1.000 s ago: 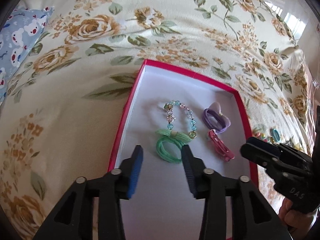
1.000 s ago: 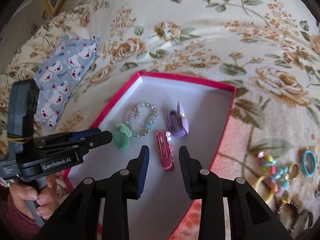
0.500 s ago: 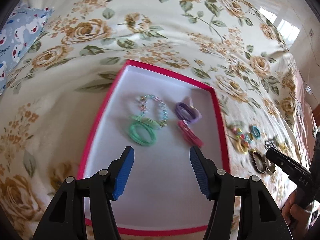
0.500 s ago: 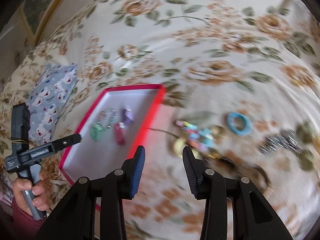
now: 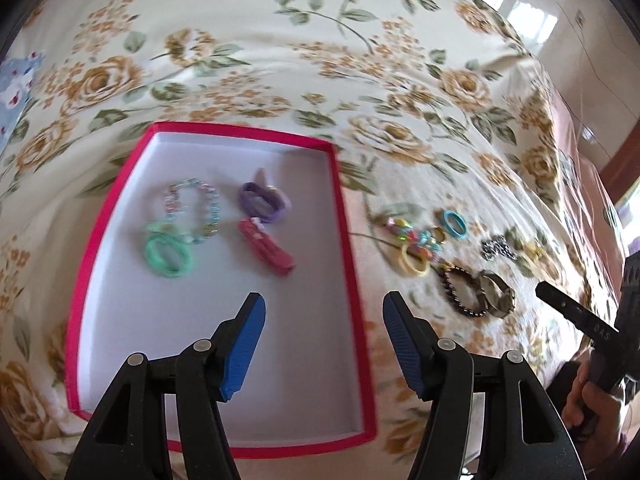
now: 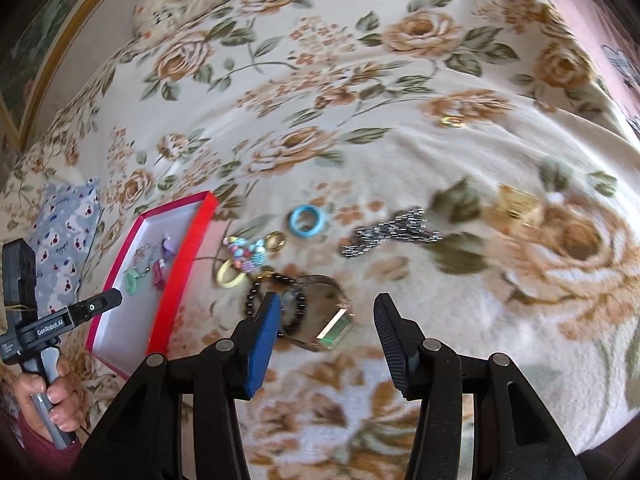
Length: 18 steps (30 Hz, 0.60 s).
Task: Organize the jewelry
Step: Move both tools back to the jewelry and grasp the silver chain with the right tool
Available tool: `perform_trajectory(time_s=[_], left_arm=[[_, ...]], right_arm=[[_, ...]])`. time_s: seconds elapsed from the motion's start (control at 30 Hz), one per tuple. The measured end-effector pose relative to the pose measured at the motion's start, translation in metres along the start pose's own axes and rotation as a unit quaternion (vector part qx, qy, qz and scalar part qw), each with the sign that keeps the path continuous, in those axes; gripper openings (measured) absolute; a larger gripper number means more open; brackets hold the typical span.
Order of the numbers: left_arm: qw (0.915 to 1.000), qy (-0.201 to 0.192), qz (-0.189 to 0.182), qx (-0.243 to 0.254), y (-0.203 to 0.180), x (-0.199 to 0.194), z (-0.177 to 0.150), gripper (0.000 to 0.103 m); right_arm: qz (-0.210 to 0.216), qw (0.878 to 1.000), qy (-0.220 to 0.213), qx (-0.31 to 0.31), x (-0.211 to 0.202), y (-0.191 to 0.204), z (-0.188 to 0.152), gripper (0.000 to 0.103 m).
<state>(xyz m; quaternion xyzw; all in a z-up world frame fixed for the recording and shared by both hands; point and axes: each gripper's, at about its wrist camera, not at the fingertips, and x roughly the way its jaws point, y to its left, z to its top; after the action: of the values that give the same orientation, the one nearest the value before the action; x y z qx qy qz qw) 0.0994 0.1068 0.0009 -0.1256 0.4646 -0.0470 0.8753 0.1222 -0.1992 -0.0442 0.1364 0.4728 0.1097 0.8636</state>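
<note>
- Left wrist view: the left tongs point(image 5: 323, 322) are hanging with jaws wide apart and nothing between them, over the near right wall of the red box point(image 5: 343, 216). Inside it, toward ten o'clock, are lying a green hair tie point(image 5: 168, 255), a beaded bracelet point(image 5: 192, 210), a purple hair tie point(image 5: 264, 202) and a pink clip point(image 5: 267, 249). The rest is waiting on the bed point(image 5: 280, 60) at two o'clock: a yellow ring point(image 5: 414, 262), a blue ring point(image 5: 454, 222), a dark bead bracelet point(image 5: 464, 291).
- Right wrist view: the right tongs point(image 6: 327, 316) are standing spread and empty just short of a watch point(image 6: 324, 316), which is touching the dark bead bracelet point(image 6: 254, 302) at eleven o'clock. A silver chain point(image 6: 390, 232) is lying at one o'clock.
- Judging from that overlap, closing here could be catching both pieces or snagging the soft blanket; the picture is blurred, so aim looks uncertain.
</note>
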Motion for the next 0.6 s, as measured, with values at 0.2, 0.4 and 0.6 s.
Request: perform_trajectory(time_s=[0.2, 0.4, 0.6], left_arm=[[0.9995, 0.003, 0.002, 0.030, -0.024, 0.010, 0.010, 0.062], [0.9982, 0.010, 0.006, 0.059, -0.044, 0.024, 0.018, 0.063], [0.9963, 0.022, 0.006, 0.083, -0.063, 0.048, 0.030, 0.063]], right_arm=[[-0.007, 1.000, -0.010, 0.011, -0.005, -0.015, 0.001, 0.055], [-0.011, 1.000, -0.012, 0.016, -0.004, -0.025, 0.006, 0.055], [-0.010, 1.000, -0.007, 0.006, 0.005, -0.027, 0.016, 0.061]])
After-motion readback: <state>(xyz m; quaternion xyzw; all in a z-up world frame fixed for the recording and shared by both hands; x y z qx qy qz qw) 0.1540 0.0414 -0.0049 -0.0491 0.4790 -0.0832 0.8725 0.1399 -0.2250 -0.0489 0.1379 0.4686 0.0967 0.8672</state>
